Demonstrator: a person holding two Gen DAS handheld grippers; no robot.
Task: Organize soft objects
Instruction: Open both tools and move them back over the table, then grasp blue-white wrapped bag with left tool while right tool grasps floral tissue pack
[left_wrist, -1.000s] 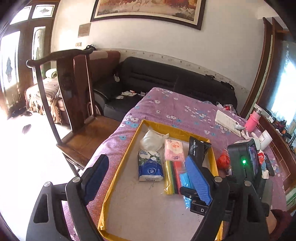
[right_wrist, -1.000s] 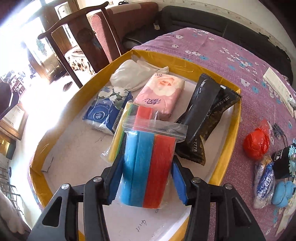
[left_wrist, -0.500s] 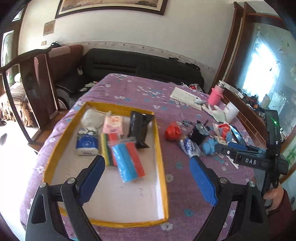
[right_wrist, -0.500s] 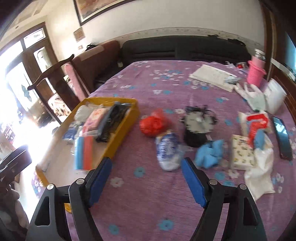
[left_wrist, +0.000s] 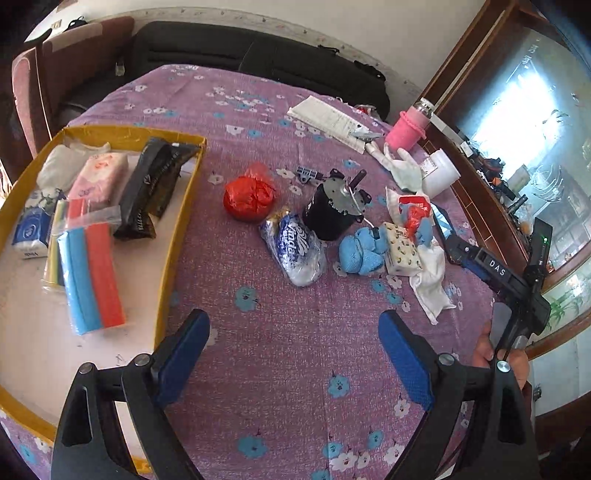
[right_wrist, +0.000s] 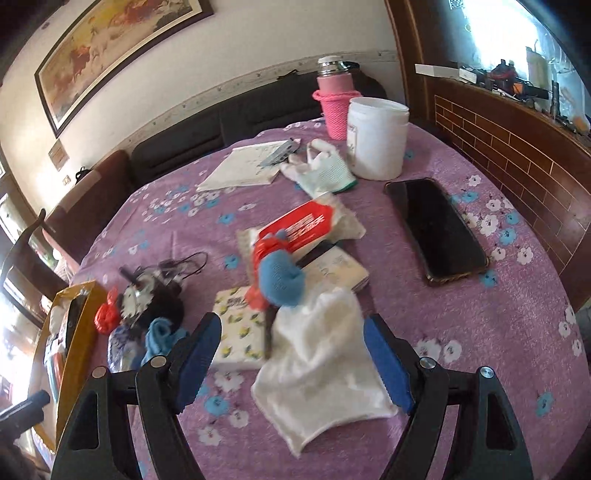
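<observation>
We have five soft packs in the yellow tray (left_wrist: 184, 206). Right of it on the worktop (left_wrist: 280, 354) wait the red bundle (left_wrist: 249, 197), blue cloth (left_wrist: 360, 251) and white cloth (right_wrist: 321, 365). Both tools, left tool (left_wrist: 295, 358) and right tool (right_wrist: 291, 362), gape wide and empty.

From the left tool we look down across the counter (left_wrist: 280, 350) toward the yellow tray (left_wrist: 177, 236), from the right tool closer over the white cloth (right_wrist: 325, 365), and both views share the lemon-print tissue pack (left_wrist: 400, 251).
</observation>
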